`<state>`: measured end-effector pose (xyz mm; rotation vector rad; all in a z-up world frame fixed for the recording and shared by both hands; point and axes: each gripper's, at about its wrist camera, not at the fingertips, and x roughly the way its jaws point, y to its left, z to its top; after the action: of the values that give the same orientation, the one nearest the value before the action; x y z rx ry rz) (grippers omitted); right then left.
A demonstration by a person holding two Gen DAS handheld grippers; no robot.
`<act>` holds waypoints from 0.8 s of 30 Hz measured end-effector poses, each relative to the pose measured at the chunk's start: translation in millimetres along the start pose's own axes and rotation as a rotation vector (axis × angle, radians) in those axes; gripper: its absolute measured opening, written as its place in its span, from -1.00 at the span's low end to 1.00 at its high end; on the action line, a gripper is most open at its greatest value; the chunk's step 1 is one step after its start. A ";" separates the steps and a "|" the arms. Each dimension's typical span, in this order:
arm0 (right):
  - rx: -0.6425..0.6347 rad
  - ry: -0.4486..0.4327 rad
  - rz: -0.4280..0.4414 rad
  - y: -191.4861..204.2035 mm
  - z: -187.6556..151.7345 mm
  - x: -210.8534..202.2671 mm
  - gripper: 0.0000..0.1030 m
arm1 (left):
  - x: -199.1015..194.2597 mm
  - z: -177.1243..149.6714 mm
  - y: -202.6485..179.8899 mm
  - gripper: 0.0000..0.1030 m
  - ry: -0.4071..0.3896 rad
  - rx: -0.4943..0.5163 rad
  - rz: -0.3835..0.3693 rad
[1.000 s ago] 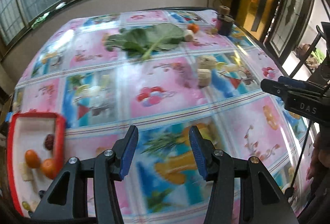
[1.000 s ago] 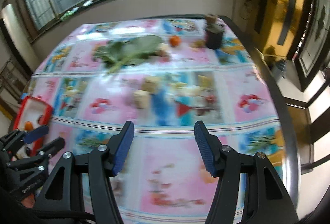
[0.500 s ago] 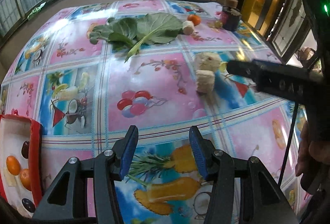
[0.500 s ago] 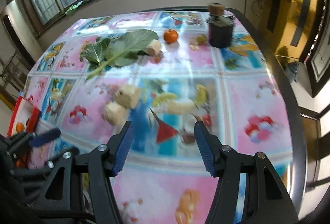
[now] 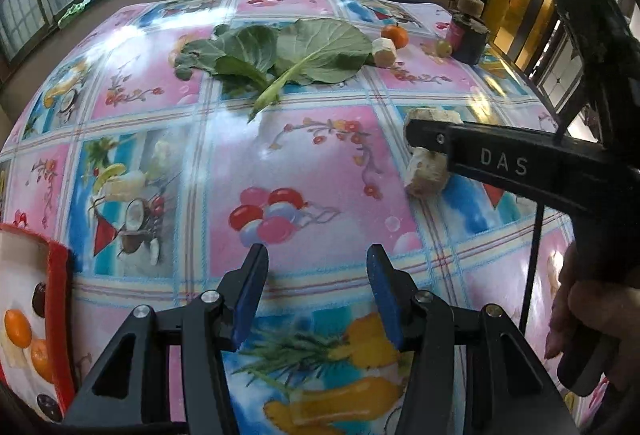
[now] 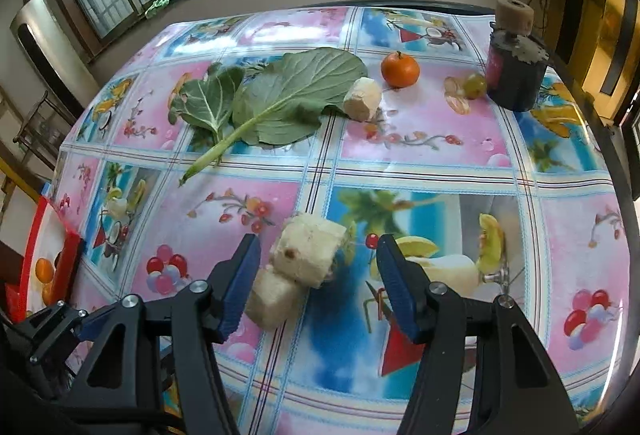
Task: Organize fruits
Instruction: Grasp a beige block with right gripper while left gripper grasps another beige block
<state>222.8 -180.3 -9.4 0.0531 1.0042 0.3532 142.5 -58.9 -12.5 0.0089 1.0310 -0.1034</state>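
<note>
Pale fruit chunks [image 6: 296, 267] — between closing right tool [image 6: 318, 283], untouched | left tool [image 5: 316, 295] spread — open tablecloth [image 5: 320, 163]

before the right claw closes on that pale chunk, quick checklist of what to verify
1. Right claw open, jaws just narrowing: ok.
2. Upper pale chunk between its fingers, not gripped yet: ok.
3. Only one chunk in the gap: not ok, the lower chunk touches it and sits by the left finger.
4. Left claw empty and apart: ok.
5. Red tray has room: cannot tell, mostly cut off.
6. Orange well clear: ok.
</note>
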 end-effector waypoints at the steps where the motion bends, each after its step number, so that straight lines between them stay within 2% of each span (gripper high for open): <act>1: 0.004 0.003 0.007 -0.9 -0.2 1.2 -0.08 | 2.1 1.7 -2.0 0.00 0.001 0.004 -0.007; 2: 0.009 0.004 0.010 -1.7 0.1 1.0 -0.28 | 4.5 3.3 -4.6 0.00 0.004 0.010 -0.014; 3: 0.009 0.006 0.007 -2.4 0.2 0.6 -0.38 | 6.1 4.5 -7.2 0.00 0.006 0.016 -0.019; 14: 0.046 -0.007 -0.036 -36.2 -14.8 -15.1 -0.41 | 17.2 25.5 -34.0 0.00 -0.021 0.073 -0.110; 18: 0.077 -0.011 -0.037 -49.4 -20.5 -20.6 -0.41 | 18.6 30.1 -44.7 0.00 -0.017 0.138 -0.170; 24: 0.117 -0.016 -0.033 -57.1 -22.6 -23.6 -0.41 | 31.2 39.5 -54.6 -0.01 -0.015 0.170 -0.145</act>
<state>207.7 -244.1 -14.1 0.1452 1.0079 0.2632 187.2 -118.0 -16.6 0.0873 1.0045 -0.3225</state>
